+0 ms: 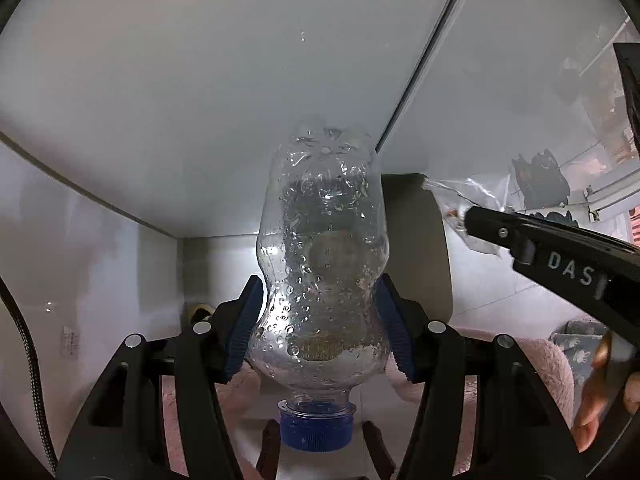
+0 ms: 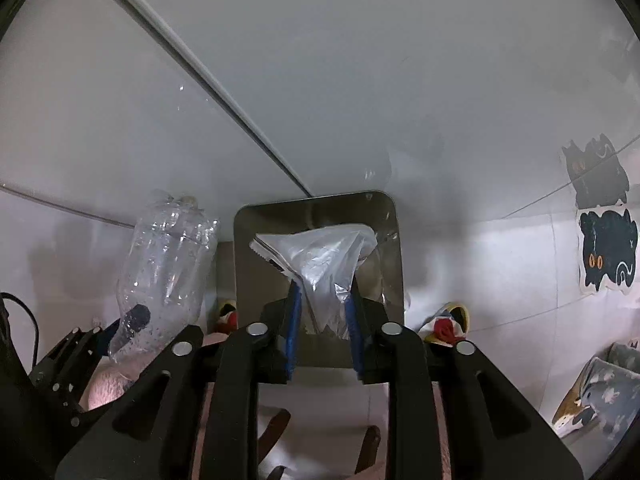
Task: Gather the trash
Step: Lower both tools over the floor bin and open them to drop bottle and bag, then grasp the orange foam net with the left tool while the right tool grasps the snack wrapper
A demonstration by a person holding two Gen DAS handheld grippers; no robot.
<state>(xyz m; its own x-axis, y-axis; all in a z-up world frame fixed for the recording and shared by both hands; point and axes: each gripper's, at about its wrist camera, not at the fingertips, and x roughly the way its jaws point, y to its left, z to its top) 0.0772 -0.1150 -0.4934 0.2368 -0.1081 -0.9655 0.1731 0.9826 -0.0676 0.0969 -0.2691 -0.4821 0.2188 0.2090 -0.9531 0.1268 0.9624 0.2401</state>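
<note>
left gripper (image 1: 320, 320): my fingers are clamped on the waist of the clear plastic bottle (image 1: 322, 256), blue cap (image 1: 316, 424) toward the camera | right gripper (image 2: 323, 320): the clear plastic bag (image 2: 324, 264) sits between the blue pads, I cannot tell if they press it | both hang above the steel bin (image 2: 384, 240) on the floor

clear dimpled plastic bottle (image 1: 320, 264), glossy crinkled plastic bag (image 2: 324, 264), brushed metal bin (image 2: 248, 280)
</note>
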